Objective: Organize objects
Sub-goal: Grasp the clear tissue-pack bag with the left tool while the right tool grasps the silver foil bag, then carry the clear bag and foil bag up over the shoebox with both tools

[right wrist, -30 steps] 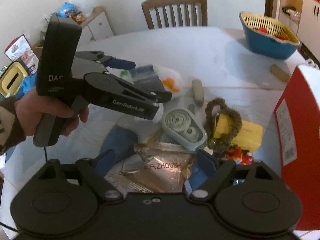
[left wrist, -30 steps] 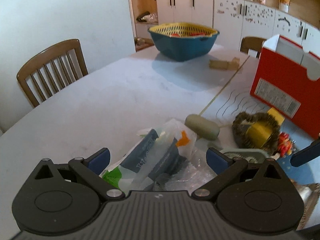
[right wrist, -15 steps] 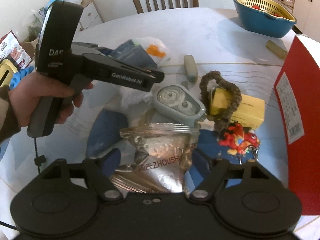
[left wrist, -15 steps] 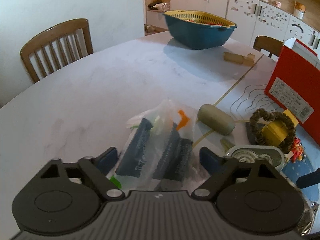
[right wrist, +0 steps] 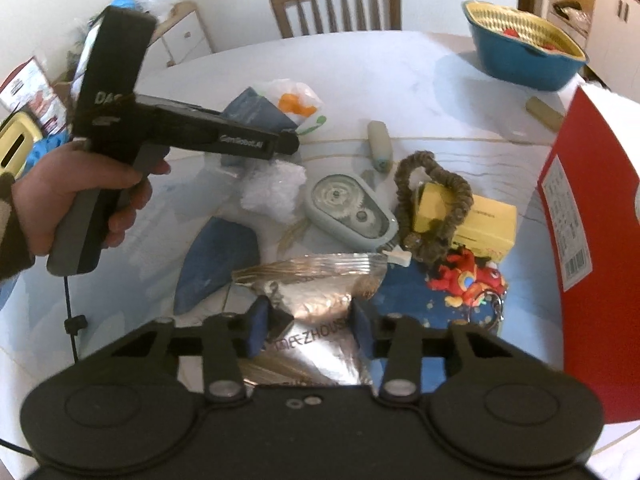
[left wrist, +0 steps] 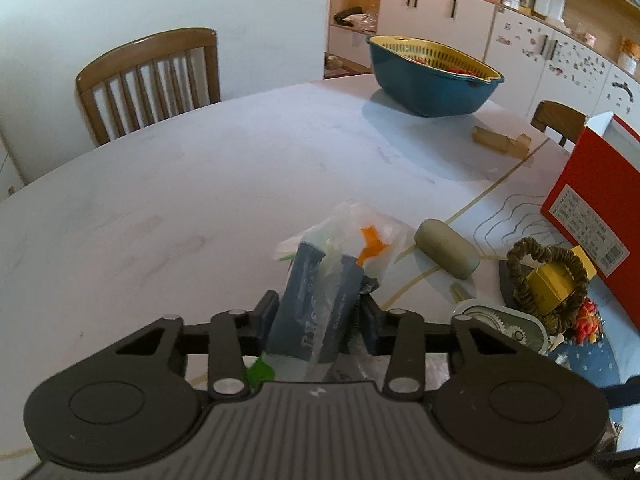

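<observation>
**Inspector:** Your left gripper (left wrist: 318, 320) is pinching the clear plastic bag (left wrist: 320, 300) that holds dark blue packets and something orange. Its blue pads (left wrist: 267, 316) press in on both sides of the bag. The bag's far end lies toward the middle of the white table (left wrist: 200, 200).

**Operator:** And the right one?

**Inspector:** Your right gripper (right wrist: 306, 330) is closed in on the silver foil pouch (right wrist: 316, 300), one pad at each side of it, near the table's front edge. I cannot tell whether the pouch is off the surface. Your left hand (right wrist: 76, 196) shows in the same view, wrapped round the grey handle.

**Operator:** What lies around them?

**Inspector:** Just beyond the pouch you have a pale blue gear case (right wrist: 352, 210). Right of that a brown scrunchie (right wrist: 434, 204) loops around a yellow box (right wrist: 480, 224), with a red toy charm (right wrist: 468, 280) below it on a blue cloth (right wrist: 416, 304). A grey-green cylinder (right wrist: 378, 144) lies farther back. The red carton (right wrist: 592, 240) stands at your right, and the blue basin with a yellow strainer (right wrist: 520, 52) sits well apart at the far corner.
</observation>
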`<action>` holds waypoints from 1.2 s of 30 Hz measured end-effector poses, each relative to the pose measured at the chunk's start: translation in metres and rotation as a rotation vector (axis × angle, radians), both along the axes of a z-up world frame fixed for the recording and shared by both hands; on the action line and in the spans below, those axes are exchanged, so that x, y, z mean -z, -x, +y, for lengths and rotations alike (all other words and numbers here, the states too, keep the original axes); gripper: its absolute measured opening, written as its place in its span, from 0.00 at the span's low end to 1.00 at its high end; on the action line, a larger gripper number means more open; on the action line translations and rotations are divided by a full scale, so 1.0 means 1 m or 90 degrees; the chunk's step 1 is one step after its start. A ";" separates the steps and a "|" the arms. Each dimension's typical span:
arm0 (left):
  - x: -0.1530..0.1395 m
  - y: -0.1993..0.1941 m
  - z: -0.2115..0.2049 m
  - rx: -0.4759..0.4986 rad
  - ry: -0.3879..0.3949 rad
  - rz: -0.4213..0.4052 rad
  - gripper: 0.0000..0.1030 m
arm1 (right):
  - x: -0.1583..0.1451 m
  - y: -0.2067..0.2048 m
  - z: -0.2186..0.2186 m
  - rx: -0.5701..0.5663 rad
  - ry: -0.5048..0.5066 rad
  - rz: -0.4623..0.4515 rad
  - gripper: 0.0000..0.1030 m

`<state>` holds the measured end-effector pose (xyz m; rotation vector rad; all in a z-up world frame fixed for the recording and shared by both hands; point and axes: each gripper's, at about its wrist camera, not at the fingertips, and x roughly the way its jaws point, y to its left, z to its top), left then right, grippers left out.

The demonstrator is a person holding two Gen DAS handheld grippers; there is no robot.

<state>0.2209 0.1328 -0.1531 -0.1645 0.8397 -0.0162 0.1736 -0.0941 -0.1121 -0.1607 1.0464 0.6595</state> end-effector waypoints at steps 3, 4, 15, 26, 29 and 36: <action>-0.005 0.007 0.003 -0.019 0.012 0.006 0.37 | -0.001 0.003 -0.001 -0.011 0.003 -0.005 0.37; -0.008 0.011 0.004 -0.025 0.014 0.002 0.37 | -0.001 0.004 -0.003 -0.011 0.003 -0.005 0.36; -0.039 0.057 0.002 -0.056 0.049 -0.013 0.37 | -0.021 0.023 -0.029 -0.008 -0.027 -0.001 0.36; -0.033 0.104 -0.062 -0.028 0.056 0.026 0.37 | -0.035 0.036 -0.065 -0.004 -0.031 -0.004 0.36; -0.029 0.106 -0.076 -0.011 0.042 0.039 0.37 | -0.035 0.039 -0.073 0.000 -0.028 -0.003 0.36; -0.017 0.095 -0.085 0.007 0.034 0.075 0.38 | -0.031 0.043 -0.082 0.007 -0.028 0.007 0.36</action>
